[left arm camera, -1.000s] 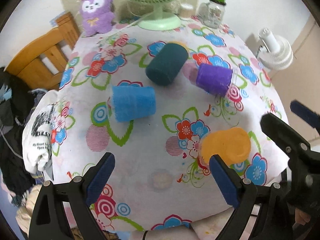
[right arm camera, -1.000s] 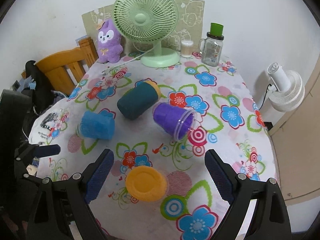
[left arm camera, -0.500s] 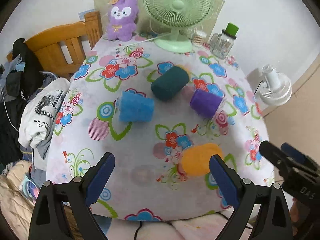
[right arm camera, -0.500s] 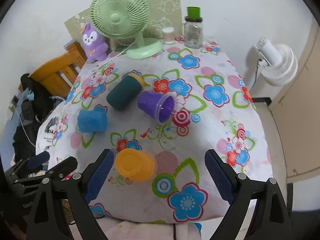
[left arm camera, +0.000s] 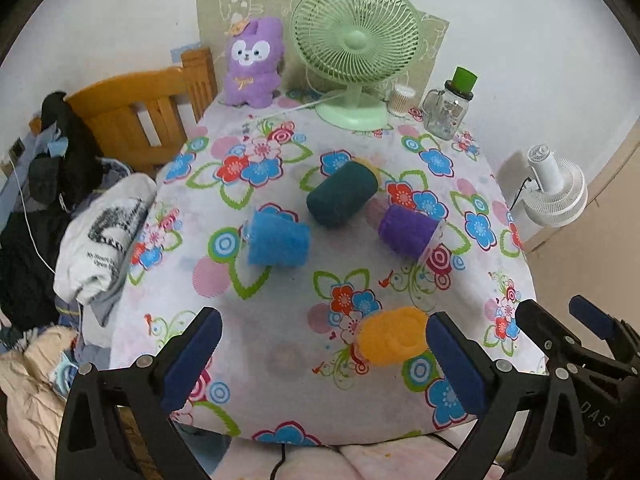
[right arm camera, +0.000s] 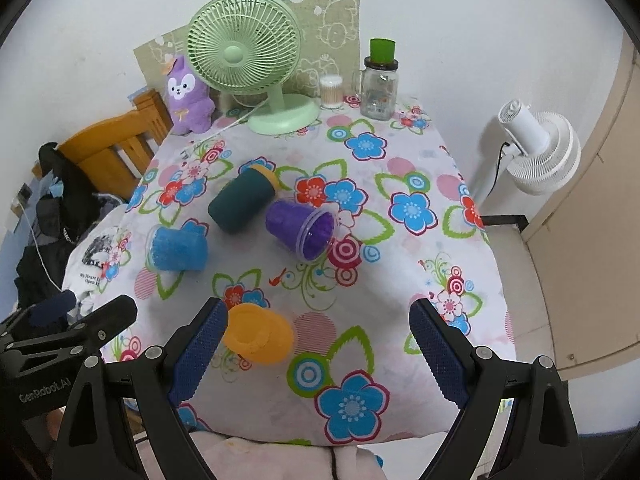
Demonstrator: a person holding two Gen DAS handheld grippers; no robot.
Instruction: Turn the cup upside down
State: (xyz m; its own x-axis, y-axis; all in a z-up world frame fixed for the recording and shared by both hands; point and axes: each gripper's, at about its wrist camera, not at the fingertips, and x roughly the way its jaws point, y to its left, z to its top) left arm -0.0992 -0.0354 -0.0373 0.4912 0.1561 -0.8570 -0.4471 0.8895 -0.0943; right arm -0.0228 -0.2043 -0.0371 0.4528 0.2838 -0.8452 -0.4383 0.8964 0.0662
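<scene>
The left hand-held gripper (left arm camera: 320, 360) and right hand-held gripper (right arm camera: 316, 344) hang spread and empty above the table's (right arm camera: 400, 280) near edge. The orange cup (right arm camera: 256, 334) lies sideways there; grip mid-wall, lift, rotate rim-down, then release.

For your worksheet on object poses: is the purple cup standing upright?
No, the purple cup lies on its side, its open mouth facing the table's near right.
</scene>
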